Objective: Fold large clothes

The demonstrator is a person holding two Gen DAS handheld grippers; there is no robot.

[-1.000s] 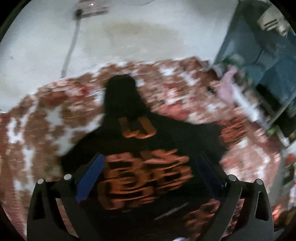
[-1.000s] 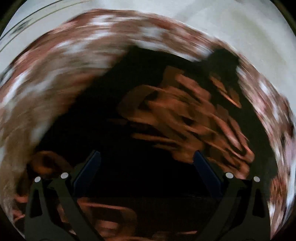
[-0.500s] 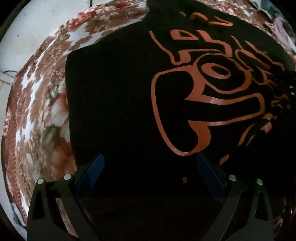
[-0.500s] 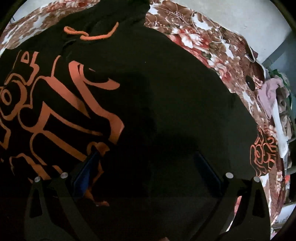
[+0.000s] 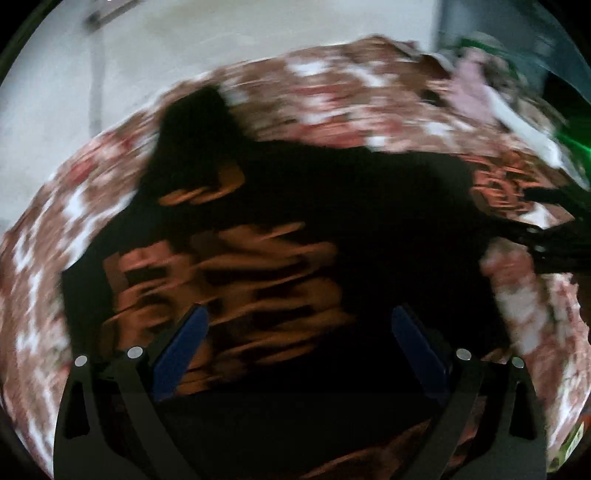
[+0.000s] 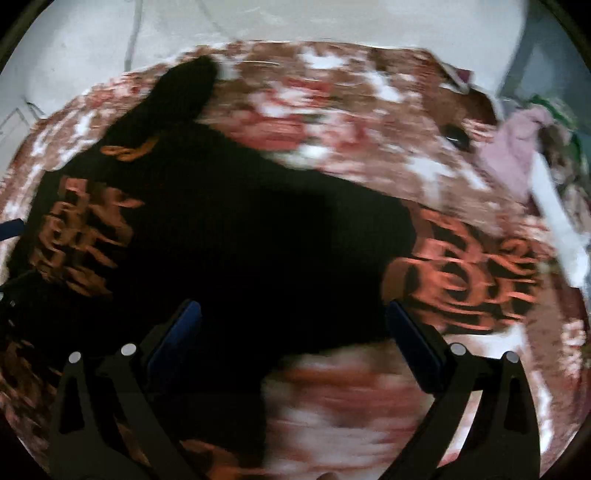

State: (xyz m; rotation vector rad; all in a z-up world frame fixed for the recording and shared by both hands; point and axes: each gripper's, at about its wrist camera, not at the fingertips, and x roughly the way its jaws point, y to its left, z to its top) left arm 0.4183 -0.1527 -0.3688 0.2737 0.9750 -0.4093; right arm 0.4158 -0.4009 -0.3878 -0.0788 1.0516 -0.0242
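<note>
A black hoodie with orange lettering (image 5: 332, 229) lies spread on a floral red and white bedspread (image 5: 351, 92). Its hood (image 5: 192, 122) points toward the far edge. My left gripper (image 5: 299, 328) is open and empty above the printed chest. My right gripper (image 6: 291, 321) is open and empty above the hoodie's (image 6: 240, 240) right sleeve, near its orange printed cuff (image 6: 472, 277). The right gripper's arm also shows at the right edge of the left wrist view (image 5: 554, 240). Both views are blurred by motion.
A pale floor (image 5: 184, 44) lies beyond the bed with a cable (image 5: 94, 85). A pile of pink and white clothes (image 6: 532, 147) sits at the bed's far right corner. A blue-grey cabinet (image 5: 498, 22) stands at the upper right.
Both grippers have pulled up and back from close over the hoodie, so the whole garment and the floor show again. Both stay open and empty.
</note>
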